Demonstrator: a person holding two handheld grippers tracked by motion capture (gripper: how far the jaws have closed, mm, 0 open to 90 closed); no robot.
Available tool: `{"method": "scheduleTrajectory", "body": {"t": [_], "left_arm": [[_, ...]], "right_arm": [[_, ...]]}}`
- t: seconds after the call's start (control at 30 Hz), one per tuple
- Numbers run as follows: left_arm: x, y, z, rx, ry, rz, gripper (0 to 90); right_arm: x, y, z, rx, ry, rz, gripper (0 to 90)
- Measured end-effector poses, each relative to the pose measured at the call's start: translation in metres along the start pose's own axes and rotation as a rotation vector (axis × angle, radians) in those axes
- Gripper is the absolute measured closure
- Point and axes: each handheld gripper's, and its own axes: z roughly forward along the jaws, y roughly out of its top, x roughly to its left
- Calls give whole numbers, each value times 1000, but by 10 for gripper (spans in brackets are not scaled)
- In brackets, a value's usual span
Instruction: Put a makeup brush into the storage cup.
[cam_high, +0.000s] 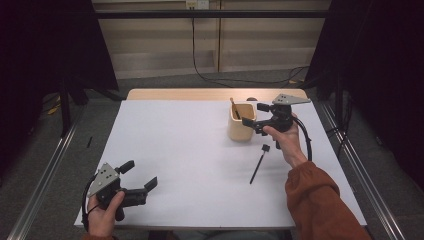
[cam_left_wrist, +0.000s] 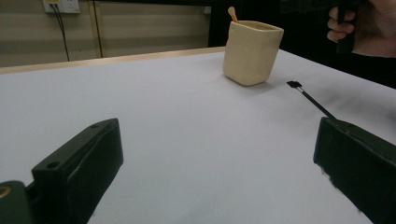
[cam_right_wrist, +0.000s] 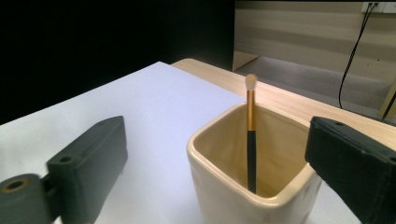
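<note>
On the white desk (cam_high: 200, 150), the right gripper (cam_high: 252, 116) hangs with jaws apart just beside the cream cup (cam_high: 241, 124) (a brush (cam_high: 234, 107) stands inside it), a second black brush (cam_high: 259, 163) lies near the cup, and the left gripper (cam_high: 141, 175) rests open at the near edge.

The high view looks forward and down over the whole white surface (cam_high: 190, 165). The left gripper view sits low, facing across it toward the distant cream square ceramic cup (cam_left_wrist: 251, 52). The right gripper view hovers close above that cup (cam_right_wrist: 252, 186), which all three share.
</note>
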Motion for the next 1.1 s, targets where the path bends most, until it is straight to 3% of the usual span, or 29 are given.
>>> {"method": "scheduleTrajectory", "body": {"t": [0.27, 0.57, 0.83, 1.1], "left_arm": [[0, 0, 0, 1, 5, -1, 15], [0, 0, -1, 6, 7, 2, 18], [0, 0, -1, 1, 6, 0, 18], [-1, 0, 0, 7, 1, 6, 17]], "right_arm": [[5, -1, -16, 13, -16, 0, 32], [11, -17, -46, -5, -19, 16, 17], [22, -30, -60, 47, -7, -3, 18], [32, -39, -82, 35, -18, 12, 19]]}}
